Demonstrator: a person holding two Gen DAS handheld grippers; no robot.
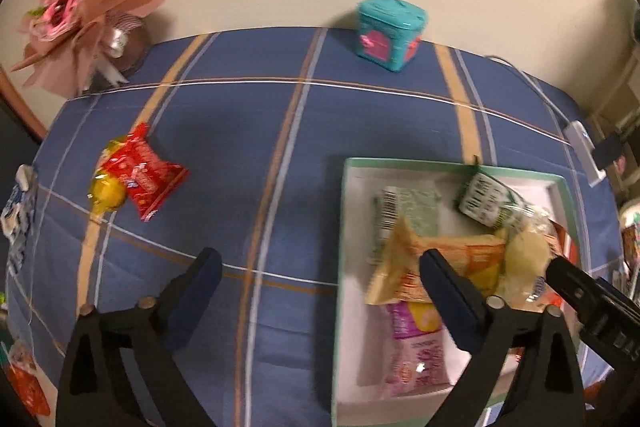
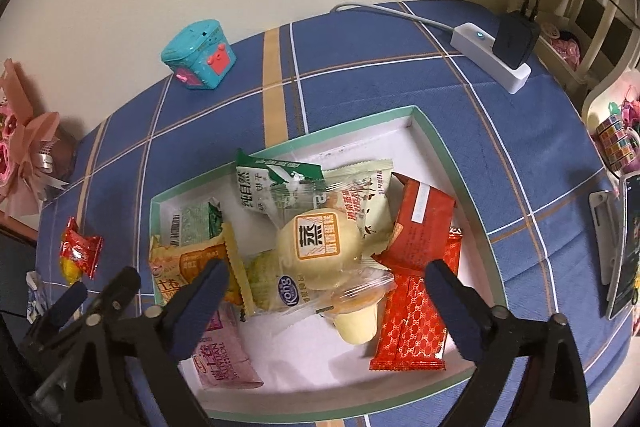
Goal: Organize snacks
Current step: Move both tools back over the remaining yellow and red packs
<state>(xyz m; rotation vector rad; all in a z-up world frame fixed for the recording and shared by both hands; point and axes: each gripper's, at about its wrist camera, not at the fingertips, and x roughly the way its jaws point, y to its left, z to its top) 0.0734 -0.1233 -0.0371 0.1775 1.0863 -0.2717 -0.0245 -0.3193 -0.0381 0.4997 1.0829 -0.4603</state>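
Both grippers, left point(image 1: 320, 267) and right point(image 2: 326, 281), stand wide, empty. Under the right, crinkly wrappers fill the shallow green-rimmed box point(image 2: 440, 143); only the left view, somewhat blurred, shows a glossy red packet point(image 1: 150, 175) on the checked cloth point(image 1: 240, 115).

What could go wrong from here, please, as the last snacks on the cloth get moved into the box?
The box is already heaped, so another packet could slide off the round bun. The red packet overlaps a yellow sweet, so one may drag the other. The left gripper and right gripper, both open, sit close and could collide.
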